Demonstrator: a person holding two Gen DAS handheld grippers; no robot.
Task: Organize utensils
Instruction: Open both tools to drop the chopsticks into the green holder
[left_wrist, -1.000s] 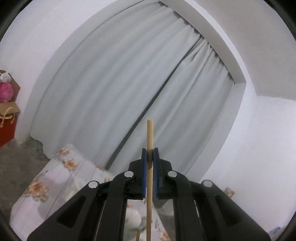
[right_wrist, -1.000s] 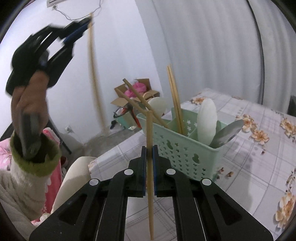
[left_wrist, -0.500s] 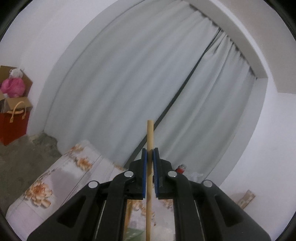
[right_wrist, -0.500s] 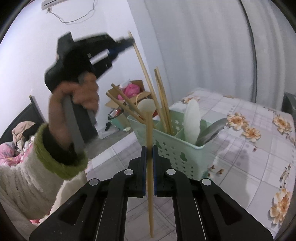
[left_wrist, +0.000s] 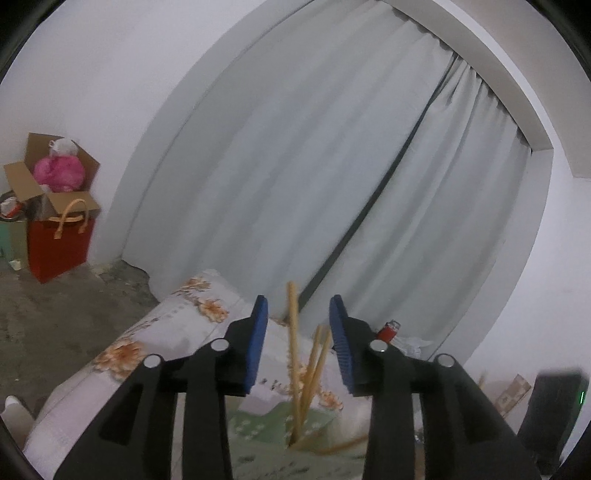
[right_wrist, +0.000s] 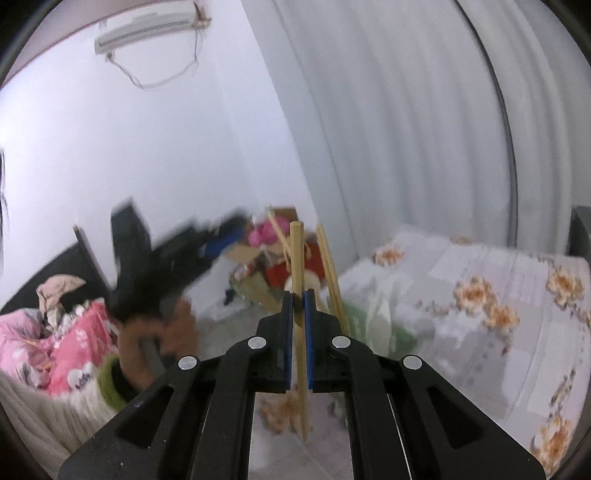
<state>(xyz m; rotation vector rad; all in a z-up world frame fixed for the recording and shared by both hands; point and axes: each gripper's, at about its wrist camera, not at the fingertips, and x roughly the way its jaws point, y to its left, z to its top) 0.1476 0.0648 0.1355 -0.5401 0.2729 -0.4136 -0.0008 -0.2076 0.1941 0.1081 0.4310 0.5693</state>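
Left tongs (left_wrist: 298, 325) just opened, freeing chopstick (left_wrist: 293, 354); right tongs (right_wrist: 298, 306) clamp another chopstick (right_wrist: 298, 280).

Blk claw (left_wrist: 298, 325), blue pads (left_wrist: 258, 332), silver screws.

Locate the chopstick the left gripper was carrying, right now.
Left wrist view: the chopstick stands between the left gripper's just-opened jaws, touching neither pad, its lower end in the green basket beside two other chopsticks.

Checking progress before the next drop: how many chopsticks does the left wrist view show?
4, all in the green basket: one upright between the open left tongs, two leaning beside it, one lying low. Others may be hidden.
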